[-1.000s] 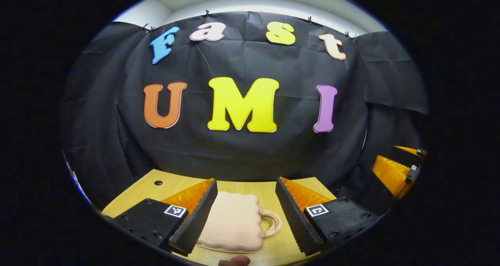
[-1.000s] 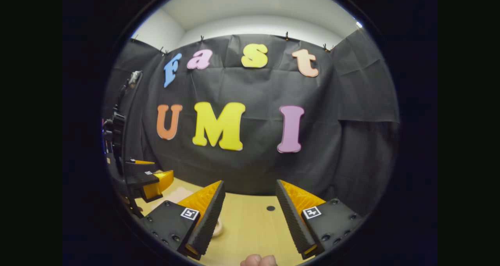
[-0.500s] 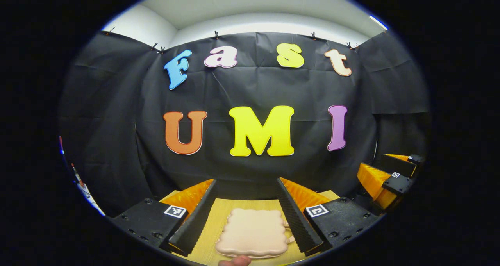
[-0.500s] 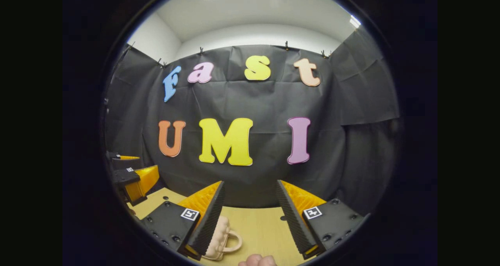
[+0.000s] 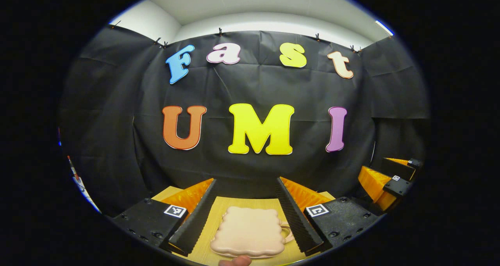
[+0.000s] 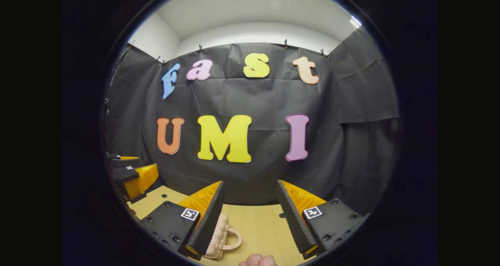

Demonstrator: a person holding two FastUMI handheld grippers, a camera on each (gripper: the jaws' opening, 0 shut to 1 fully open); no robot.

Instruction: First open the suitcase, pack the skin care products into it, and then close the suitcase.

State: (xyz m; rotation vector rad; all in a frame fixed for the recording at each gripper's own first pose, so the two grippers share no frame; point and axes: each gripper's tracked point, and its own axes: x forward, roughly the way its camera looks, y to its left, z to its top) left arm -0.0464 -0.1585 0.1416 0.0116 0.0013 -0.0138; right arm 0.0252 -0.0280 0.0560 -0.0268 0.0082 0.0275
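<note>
In the left gripper view, the left gripper [image 5: 246,215] is held low and roughly level over the light wooden tabletop [image 5: 218,207], pointing at the booth's black cloth wall. Its two black ribbed fingers [image 5: 195,219] with orange backs are spread wide. Between them, touching neither, lies the small pale pink plastic suitcase with scalloped edges [image 5: 248,231], flat on the tabletop and closed, its loop handle toward the right finger. A fingertip [image 5: 234,261] shows at the bottom edge. The right gripper [image 5: 381,182] hangs at the far right, off the table's edge.

In the right gripper view, the right gripper [image 6: 250,215] is likewise low and level, its fingers [image 6: 207,223] parted wide with bare tabletop between them. The pink suitcase [image 6: 222,234] lies partly behind the left-hand finger, handle pointing into the gap. The left gripper [image 6: 136,178] shows at the far left.
</note>
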